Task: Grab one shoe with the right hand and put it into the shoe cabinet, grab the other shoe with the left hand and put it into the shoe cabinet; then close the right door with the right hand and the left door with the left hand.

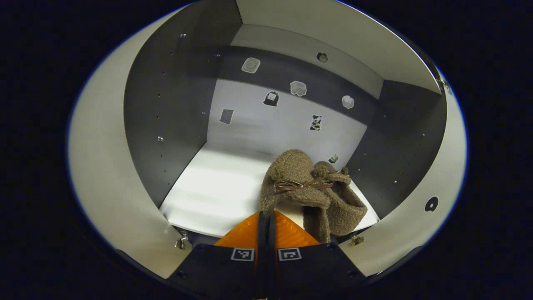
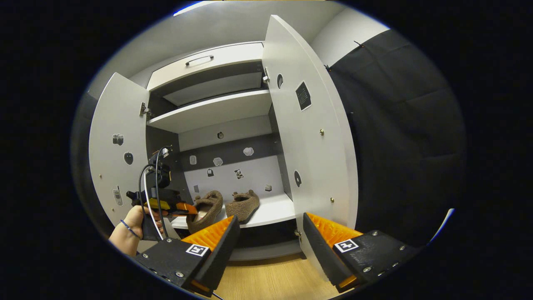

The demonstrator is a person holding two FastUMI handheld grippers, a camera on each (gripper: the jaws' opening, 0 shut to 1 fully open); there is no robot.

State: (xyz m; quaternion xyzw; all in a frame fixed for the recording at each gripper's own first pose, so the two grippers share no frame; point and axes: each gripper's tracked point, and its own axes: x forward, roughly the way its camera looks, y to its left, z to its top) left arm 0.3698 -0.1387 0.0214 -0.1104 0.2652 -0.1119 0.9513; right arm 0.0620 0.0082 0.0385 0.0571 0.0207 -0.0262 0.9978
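Two brown fuzzy shoes sit on the lower shelf [image 2: 277,208] of the white shoe cabinet [image 2: 208,112]. The right-hand shoe [image 2: 243,204] lies flat; its lump [image 1: 329,168] pokes up behind the other. The left-hand shoe [image 2: 204,212] [image 1: 300,187], with a thin bow, has its heel hanging over the shelf's front edge. My left gripper [image 1: 266,214] [image 2: 187,207] is shut, its tips pinching that shoe's heel rim. In front of the cabinet, my right gripper [image 2: 270,217] is open with nothing between its fingers.
Both doors stand wide open: the left door [image 2: 118,158] beside the hand holding the left gripper [image 2: 133,225], the right door [image 2: 310,137] just beyond my right finger. An upper shelf [image 2: 208,110] and a drawer with a handle [image 2: 200,59] sit above. Wooden floor [image 2: 270,275] lies below.
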